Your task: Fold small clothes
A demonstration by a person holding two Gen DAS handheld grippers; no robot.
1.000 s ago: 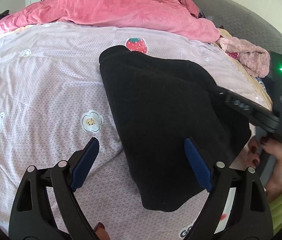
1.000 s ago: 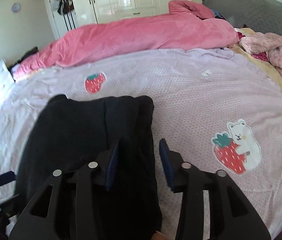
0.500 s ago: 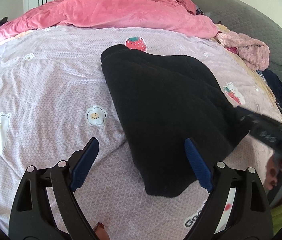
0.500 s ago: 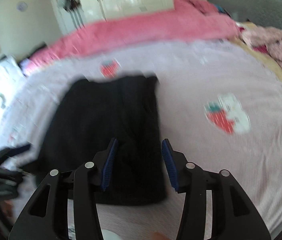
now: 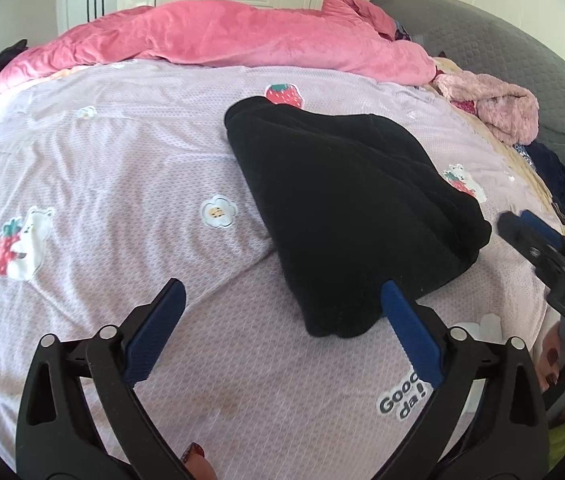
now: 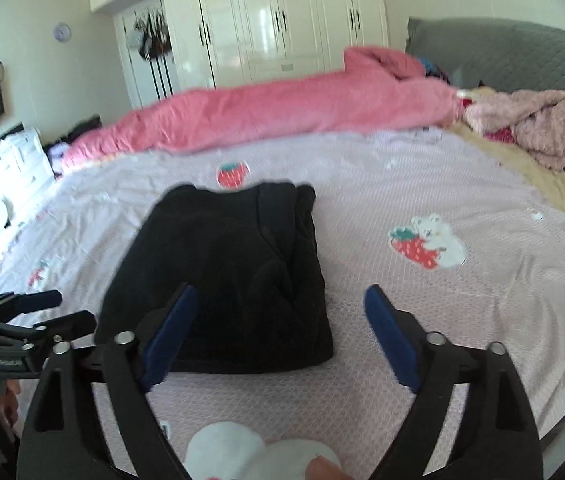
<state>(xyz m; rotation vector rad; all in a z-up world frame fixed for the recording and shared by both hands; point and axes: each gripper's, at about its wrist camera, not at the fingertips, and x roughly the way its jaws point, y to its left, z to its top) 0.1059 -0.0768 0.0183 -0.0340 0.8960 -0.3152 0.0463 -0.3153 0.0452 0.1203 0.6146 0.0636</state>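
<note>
A black garment (image 5: 346, 208) lies folded into a thick rectangle on the lilac patterned bedsheet (image 5: 114, 168); it also shows in the right wrist view (image 6: 234, 276). My left gripper (image 5: 282, 316) is open and empty, held above the sheet just short of the garment's near corner. My right gripper (image 6: 282, 324) is open and empty, held just short of the garment's near edge. The right gripper shows at the right edge of the left wrist view (image 5: 542, 248). The left gripper shows at the left edge of the right wrist view (image 6: 26, 320).
A pink quilt (image 5: 218, 36) lies bunched along the far side of the bed. A fluffy pink garment (image 5: 498, 108) and dark clothes (image 5: 558, 184) sit at the right by a grey headboard (image 5: 522, 64). White wardrobes (image 6: 274, 28) stand behind.
My right gripper has let go of the black garment, opened wide and pulled back toward me. The garment now lies flat on the sheet. My left gripper stayed open and drew back slightly.
</note>
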